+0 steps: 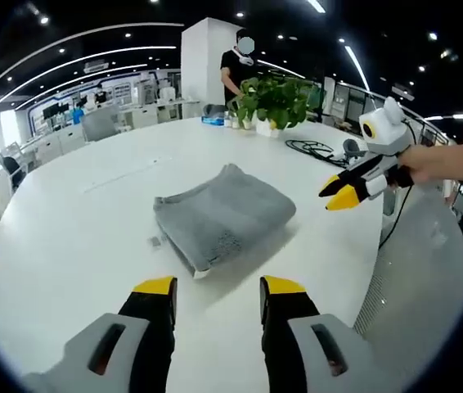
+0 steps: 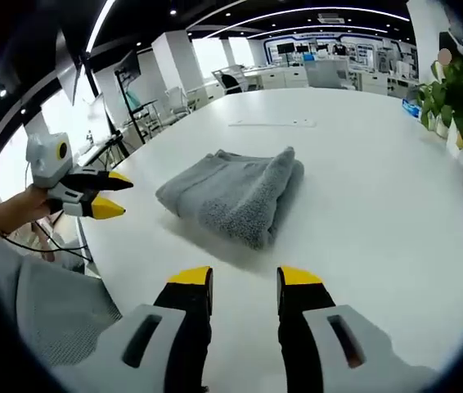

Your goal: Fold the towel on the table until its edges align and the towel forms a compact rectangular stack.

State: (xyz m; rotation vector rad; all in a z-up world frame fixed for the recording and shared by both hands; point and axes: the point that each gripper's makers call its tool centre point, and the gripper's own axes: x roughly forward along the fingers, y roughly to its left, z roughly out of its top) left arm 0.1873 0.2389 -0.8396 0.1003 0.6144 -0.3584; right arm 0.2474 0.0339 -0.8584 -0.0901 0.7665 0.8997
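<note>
In the left gripper view the left gripper [image 1: 215, 288] hangs low over the white table [image 1: 68, 237], its two yellow-tipped jaws spread apart with nothing between them. Just ahead of it lies the grey towel [image 1: 223, 213], already folded into a thick, roughly rectangular stack near the middle of the table. The right gripper [image 1: 339, 192] comes in from the right, held in a hand [image 1: 444, 162] above the table edge, its jaws slightly parted and empty. A potted plant [image 1: 274, 102] stands at the far side, with a black cable [image 1: 313, 149] beside it. In the right gripper view the right gripper [image 2: 244, 278] is likewise released, and the towel [image 2: 235, 195] sits just ahead of it on the table [image 2: 379, 205], rounded fold towards the right. The left gripper [image 2: 110, 195] hovers at the left, jaws a little apart. The towel looks soft, light and limp; its terry pile should grip well, so I judge a pinch through all layers at a corner or loose edge best.
</note>
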